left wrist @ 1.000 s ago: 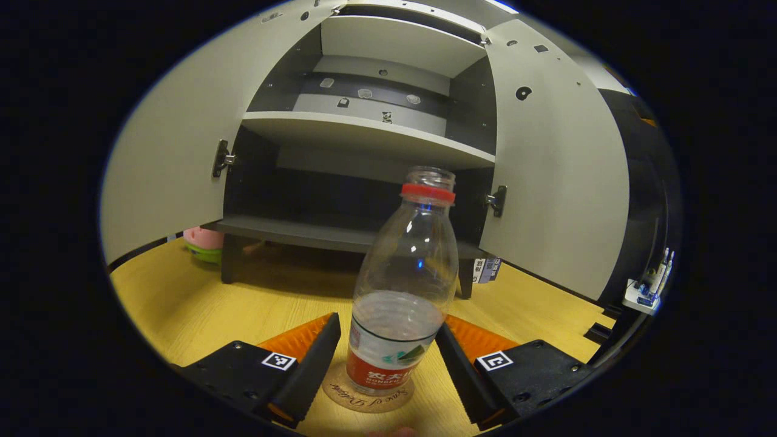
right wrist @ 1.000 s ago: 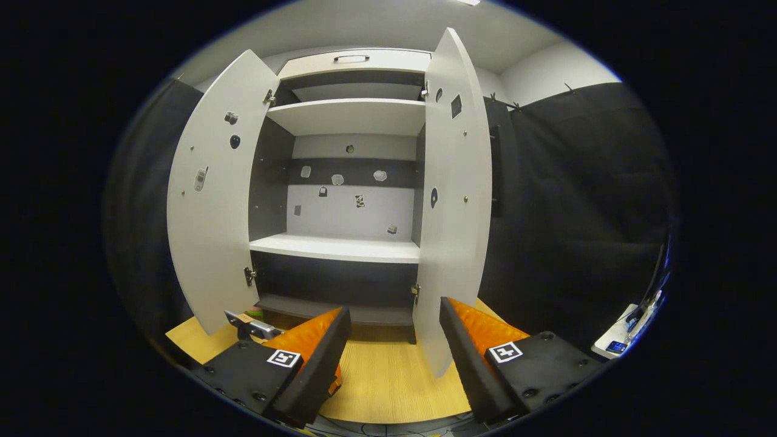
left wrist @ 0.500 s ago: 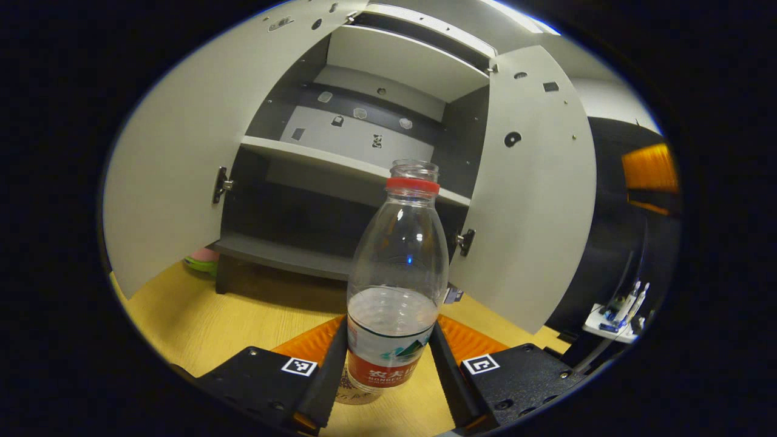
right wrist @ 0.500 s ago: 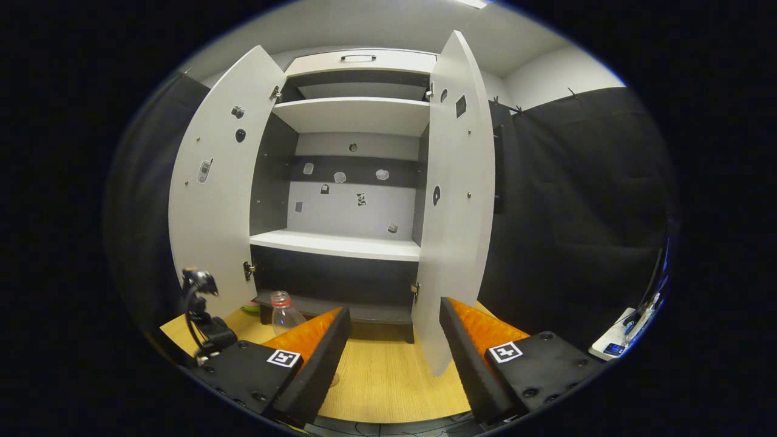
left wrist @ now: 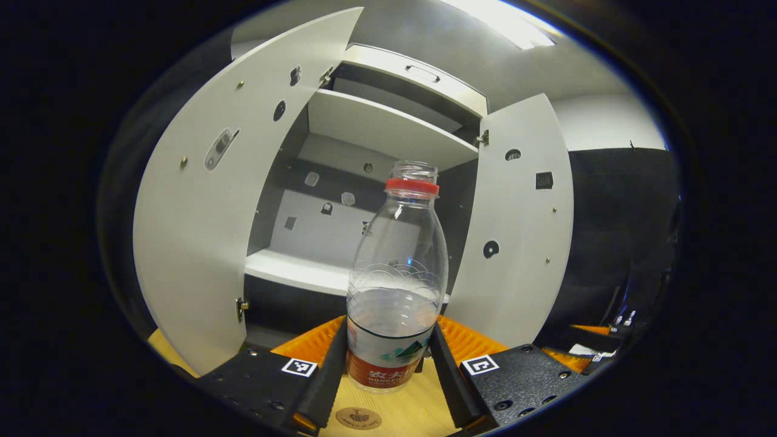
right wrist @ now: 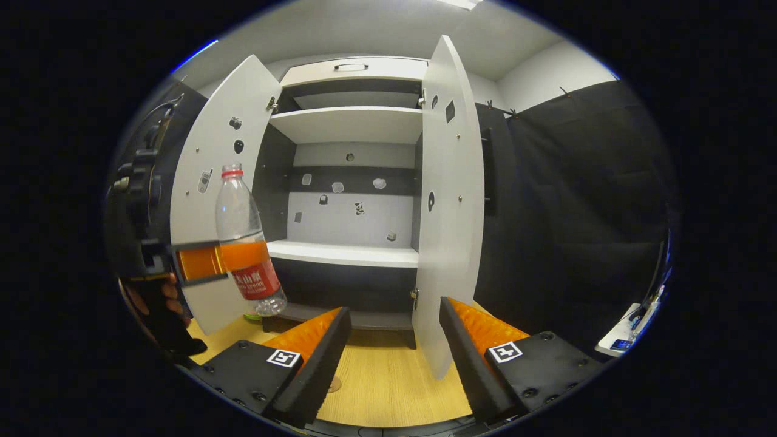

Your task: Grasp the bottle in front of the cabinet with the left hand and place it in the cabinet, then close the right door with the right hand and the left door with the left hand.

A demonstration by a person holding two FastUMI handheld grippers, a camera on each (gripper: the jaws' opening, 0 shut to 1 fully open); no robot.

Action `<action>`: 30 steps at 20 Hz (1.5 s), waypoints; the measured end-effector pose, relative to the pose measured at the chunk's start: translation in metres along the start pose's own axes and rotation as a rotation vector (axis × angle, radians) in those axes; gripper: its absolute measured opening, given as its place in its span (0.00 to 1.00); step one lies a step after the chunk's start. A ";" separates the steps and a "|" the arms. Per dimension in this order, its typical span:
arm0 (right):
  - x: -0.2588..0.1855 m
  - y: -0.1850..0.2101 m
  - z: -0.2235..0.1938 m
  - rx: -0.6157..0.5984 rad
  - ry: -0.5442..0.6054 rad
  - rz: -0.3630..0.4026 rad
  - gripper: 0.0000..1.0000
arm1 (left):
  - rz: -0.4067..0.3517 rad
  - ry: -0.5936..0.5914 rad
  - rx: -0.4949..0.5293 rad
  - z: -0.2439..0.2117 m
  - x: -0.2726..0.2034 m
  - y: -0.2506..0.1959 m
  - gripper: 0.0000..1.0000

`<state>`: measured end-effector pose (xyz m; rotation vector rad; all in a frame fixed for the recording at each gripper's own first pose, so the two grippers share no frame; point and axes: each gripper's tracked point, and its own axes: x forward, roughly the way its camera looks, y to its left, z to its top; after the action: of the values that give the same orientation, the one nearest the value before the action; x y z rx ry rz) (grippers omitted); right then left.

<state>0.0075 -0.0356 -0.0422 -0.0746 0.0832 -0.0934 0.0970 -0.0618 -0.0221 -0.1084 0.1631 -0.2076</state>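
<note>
**Now lifted: bottle clamped in the left gripper before the open cabinet**

Centrally in the left gripper view, the bottle (left wrist: 394,285) stands upright between the left gripper (left wrist: 388,370) fingers, which press on its labelled lower part from both sides. It is clear plastic with a red ring at its neck and some water in the lower half. Its base hangs above the wooden surface (left wrist: 394,413), where a small round coaster (left wrist: 359,417) lies at the bottom centre of the frame. Behind it the cabinet (left wrist: 388,127) fills the upper half, with the left door (left wrist: 206,230) swung open at the left of the frame and the right door (left wrist: 516,243) open at the right. A white shelf (left wrist: 291,273) shows behind the bottle.

Over in the right gripper view, the right gripper (right wrist: 394,358) sits at the bottom centre with its fingers apart and nothing between them. At the left of the frame the left gripper (right wrist: 212,261) holds the bottle (right wrist: 243,243) slightly tilted, in front of the open left door (right wrist: 212,182). A hand (right wrist: 155,300) grips its handle below. The right door (right wrist: 449,212) stands open, edge-on, at centre right.
</note>
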 end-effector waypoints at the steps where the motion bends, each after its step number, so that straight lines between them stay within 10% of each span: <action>1: -0.001 -0.005 0.003 0.003 -0.011 -0.010 0.97 | -0.006 -0.009 -0.015 0.016 0.006 -0.002 0.74; 12: -0.025 -0.071 0.000 0.029 -0.012 -0.120 0.97 | 0.006 -0.066 0.057 0.131 0.152 0.001 0.72; 18: -0.026 -0.100 -0.003 0.022 -0.001 -0.169 0.97 | 0.130 0.050 0.101 0.091 0.252 0.039 0.72; 30: -0.030 -0.127 -0.011 0.022 0.043 -0.259 0.97 | 0.135 0.211 0.137 0.002 0.307 0.064 0.76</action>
<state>-0.0342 -0.1600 -0.0408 -0.0616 0.1155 -0.3545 0.4067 -0.0645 -0.0739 0.0612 0.3646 -0.0950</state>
